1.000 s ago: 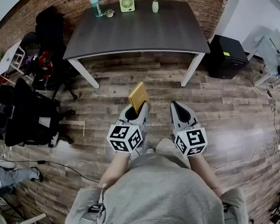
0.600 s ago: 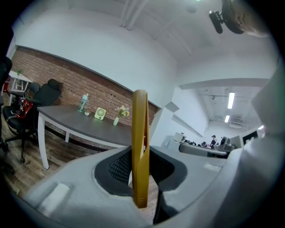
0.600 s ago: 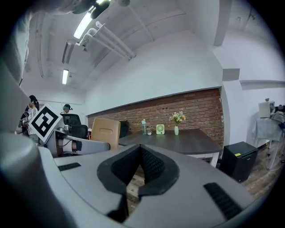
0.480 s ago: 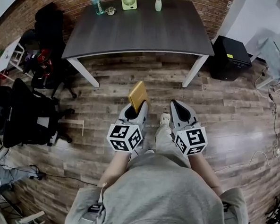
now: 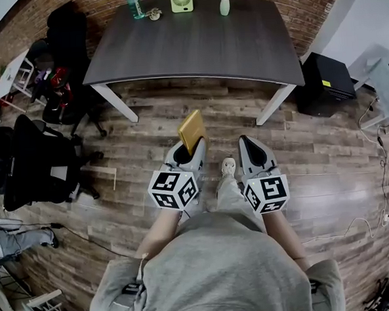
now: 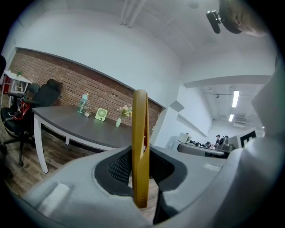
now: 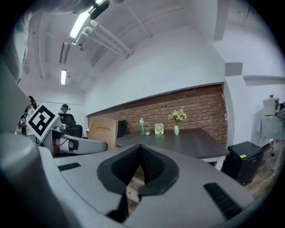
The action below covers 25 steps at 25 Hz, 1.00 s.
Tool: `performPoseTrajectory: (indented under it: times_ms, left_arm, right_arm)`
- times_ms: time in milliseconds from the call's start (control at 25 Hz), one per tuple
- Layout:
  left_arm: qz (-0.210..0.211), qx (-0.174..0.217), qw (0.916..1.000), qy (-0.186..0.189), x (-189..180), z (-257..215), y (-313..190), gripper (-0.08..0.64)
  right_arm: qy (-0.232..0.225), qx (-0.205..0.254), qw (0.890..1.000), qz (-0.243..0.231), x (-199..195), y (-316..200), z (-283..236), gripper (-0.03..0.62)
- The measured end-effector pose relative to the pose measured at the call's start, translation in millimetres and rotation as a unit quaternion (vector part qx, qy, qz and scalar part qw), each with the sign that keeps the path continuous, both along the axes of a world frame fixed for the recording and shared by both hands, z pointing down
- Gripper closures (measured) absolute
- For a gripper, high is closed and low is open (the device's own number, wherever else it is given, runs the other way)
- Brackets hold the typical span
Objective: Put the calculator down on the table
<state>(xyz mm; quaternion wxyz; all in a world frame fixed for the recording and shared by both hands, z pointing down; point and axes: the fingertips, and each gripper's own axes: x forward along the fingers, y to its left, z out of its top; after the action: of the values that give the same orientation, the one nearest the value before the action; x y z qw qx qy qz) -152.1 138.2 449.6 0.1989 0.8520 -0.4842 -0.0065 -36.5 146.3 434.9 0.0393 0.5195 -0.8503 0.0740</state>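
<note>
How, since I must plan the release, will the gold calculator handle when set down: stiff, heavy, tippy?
Probably stiff: the calculator stands straight, clamped only at its lower end by the left gripper. Likely light, as that hold bears it upright. So thin a slab would probably tip if stood on edge on the table; lay it flat.

Calculator (image 5: pixel 192 130) in left tongs (image 5: pixel 195 151), table (image 5: pixel 194 49) ahead, bottle (image 5: pixel 133 4), fan (image 5: pixel 181 0), vase (image 5: pixel 225 6) along its far edge, chair (image 5: pixel 37 168) left
</note>
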Motion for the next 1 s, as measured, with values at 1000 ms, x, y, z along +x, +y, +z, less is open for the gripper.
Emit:
performPoseTrajectory:
  times_ms: [1000]
  left_arm:
    - [-0.035,-0.016,0.9992,0.007,57.8,-11.8,-202.4,0.477]
  right_arm:
    - [0.007,-0.005,0.999,-0.042,55.8,-208.9,-14.5,0.589]
